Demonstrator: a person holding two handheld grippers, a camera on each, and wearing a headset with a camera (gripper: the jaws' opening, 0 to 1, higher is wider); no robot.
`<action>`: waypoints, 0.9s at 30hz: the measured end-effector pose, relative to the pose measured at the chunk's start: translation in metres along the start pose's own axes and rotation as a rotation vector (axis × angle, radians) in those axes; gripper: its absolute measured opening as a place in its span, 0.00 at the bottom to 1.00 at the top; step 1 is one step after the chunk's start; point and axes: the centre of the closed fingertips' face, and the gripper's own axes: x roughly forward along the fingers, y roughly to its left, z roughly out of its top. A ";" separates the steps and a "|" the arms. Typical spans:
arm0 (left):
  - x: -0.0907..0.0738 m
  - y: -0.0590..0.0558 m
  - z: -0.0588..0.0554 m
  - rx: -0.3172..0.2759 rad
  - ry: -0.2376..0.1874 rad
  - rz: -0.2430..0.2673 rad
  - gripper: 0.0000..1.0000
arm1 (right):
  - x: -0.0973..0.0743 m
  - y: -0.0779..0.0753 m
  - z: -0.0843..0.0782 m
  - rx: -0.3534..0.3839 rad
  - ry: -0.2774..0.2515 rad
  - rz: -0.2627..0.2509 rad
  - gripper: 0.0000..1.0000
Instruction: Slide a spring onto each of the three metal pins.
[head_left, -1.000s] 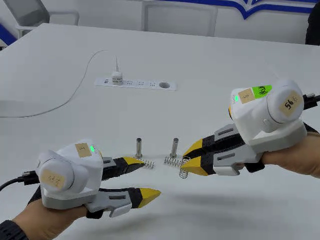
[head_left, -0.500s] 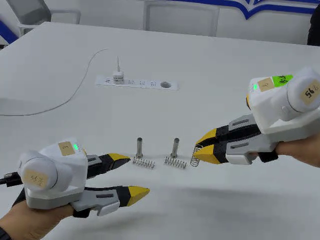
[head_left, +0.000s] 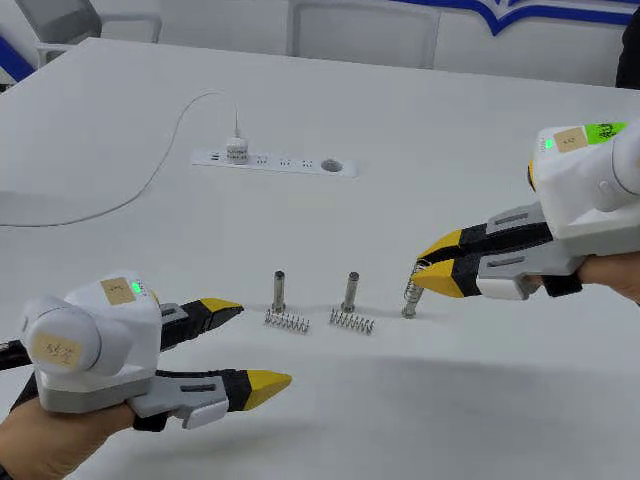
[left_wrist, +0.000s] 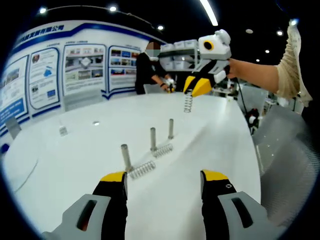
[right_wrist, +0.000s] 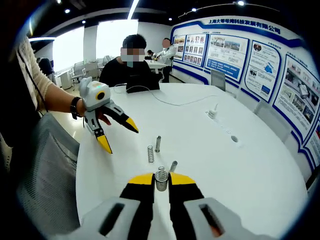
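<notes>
Three metal pins stand upright in a row on the white table: left pin (head_left: 279, 290), middle pin (head_left: 351, 290) and right pin (head_left: 408, 312). One spring (head_left: 287, 321) lies by the left pin and another spring (head_left: 351, 322) by the middle pin. My right gripper (head_left: 428, 272) is shut on a third spring (head_left: 412, 293), which hangs upright just above the right pin (left_wrist: 171, 128). The held spring (right_wrist: 160, 180) sits between the yellow tips of the right gripper (right_wrist: 160, 181). My left gripper (head_left: 252, 345) is open and holds nothing, near the front left; its tips (left_wrist: 164, 177) point at the pins.
A white power strip (head_left: 272, 161) with a plugged adapter and a cable lies farther back on the table (head_left: 480, 120). People are seated at the table's far end (right_wrist: 131, 67). Chairs stand around the edges.
My right gripper has lifted a spring off the table and carried it right, over the right pin. The left gripper has drawn back toward the front left, still open.
</notes>
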 end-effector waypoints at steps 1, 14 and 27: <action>0.000 0.000 0.000 -0.001 0.000 0.000 0.61 | 0.000 -0.002 0.000 0.004 -0.002 -0.004 0.12; -0.001 0.002 -0.003 -0.018 0.005 0.008 0.64 | 0.001 -0.034 -0.009 0.061 0.018 -0.073 0.12; -0.003 0.004 -0.006 -0.024 0.012 0.012 0.64 | 0.017 -0.052 -0.026 0.123 0.036 -0.097 0.12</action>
